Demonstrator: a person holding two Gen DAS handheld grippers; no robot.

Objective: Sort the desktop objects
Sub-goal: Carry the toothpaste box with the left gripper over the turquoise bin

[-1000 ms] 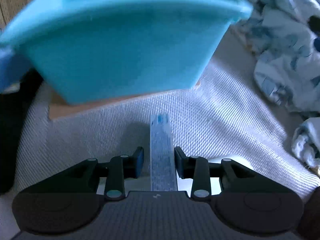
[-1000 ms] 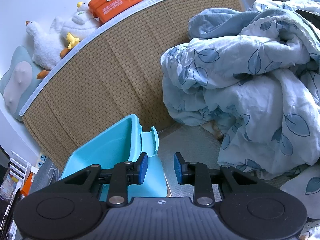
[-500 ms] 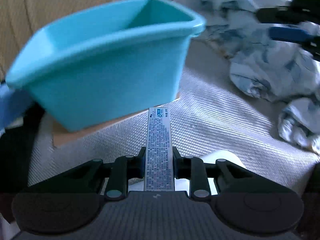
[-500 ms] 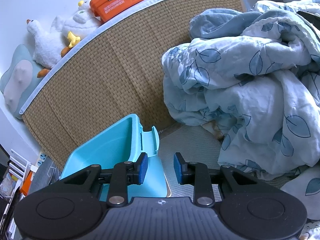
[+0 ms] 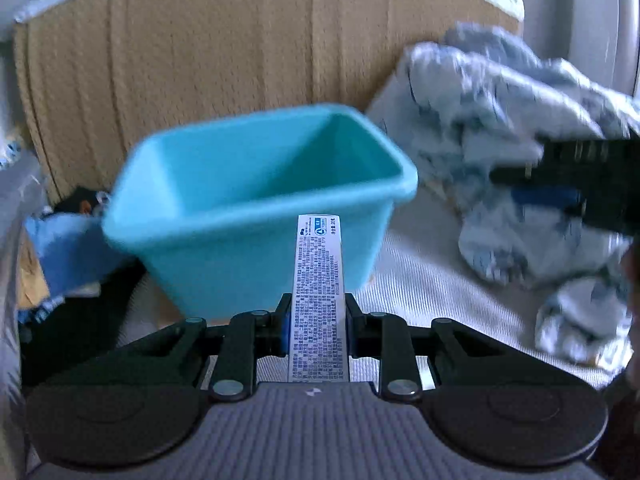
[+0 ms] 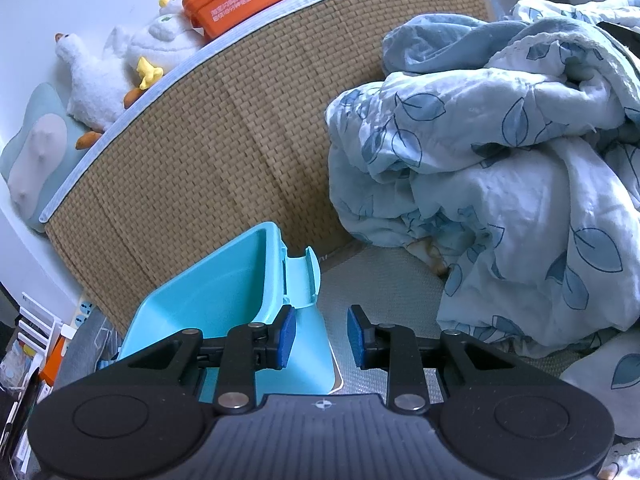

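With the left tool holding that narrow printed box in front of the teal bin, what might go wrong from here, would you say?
1. The left tool pinches the printed box by its narrow sides near one end; the long free end could pivot or slip.
2. The box tip sits below the teal bin rim in the left wrist view, so it may knock the wall rather than clear it.
3. The bin looks perched on a thin board and could shift if bumped.

Both wrist views look downward, sharing the turquoise bin [image 5: 256, 184] [image 6: 224, 292].
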